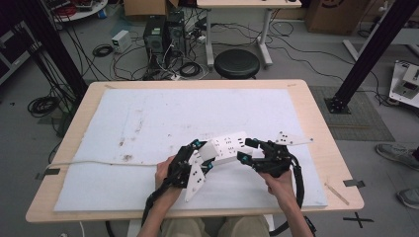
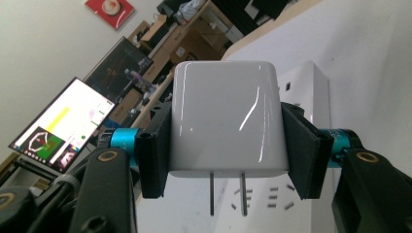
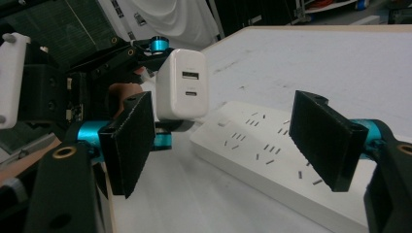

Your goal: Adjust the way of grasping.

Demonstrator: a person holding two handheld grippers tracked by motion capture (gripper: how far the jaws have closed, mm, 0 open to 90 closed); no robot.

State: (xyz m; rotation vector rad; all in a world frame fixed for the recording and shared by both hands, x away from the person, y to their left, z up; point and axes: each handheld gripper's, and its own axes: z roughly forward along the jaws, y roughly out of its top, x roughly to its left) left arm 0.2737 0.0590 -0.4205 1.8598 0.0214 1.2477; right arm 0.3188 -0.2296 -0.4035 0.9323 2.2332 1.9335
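Note:
A white power strip (image 1: 231, 144) lies flat on the white mat, right of centre. My left gripper (image 1: 201, 154) is shut on a white USB charger cube (image 1: 208, 149), held just above the strip's left end. In the left gripper view the charger (image 2: 226, 116) sits squarely between the black pads (image 2: 154, 155), its two metal prongs pointing down over the strip's slots (image 2: 272, 201). My right gripper (image 1: 247, 150) stands open beside the strip's right part. From the right gripper view, its own jaws (image 3: 228, 141) are wide apart around the strip (image 3: 272, 155), with the charger (image 3: 183, 85) beyond.
The strip's white cable (image 1: 99, 162) runs left across the mat (image 1: 148, 113) to the wooden table's edge (image 1: 74, 128). A black stool (image 1: 237, 63) and computer cases (image 1: 163, 34) stand on the floor behind the table.

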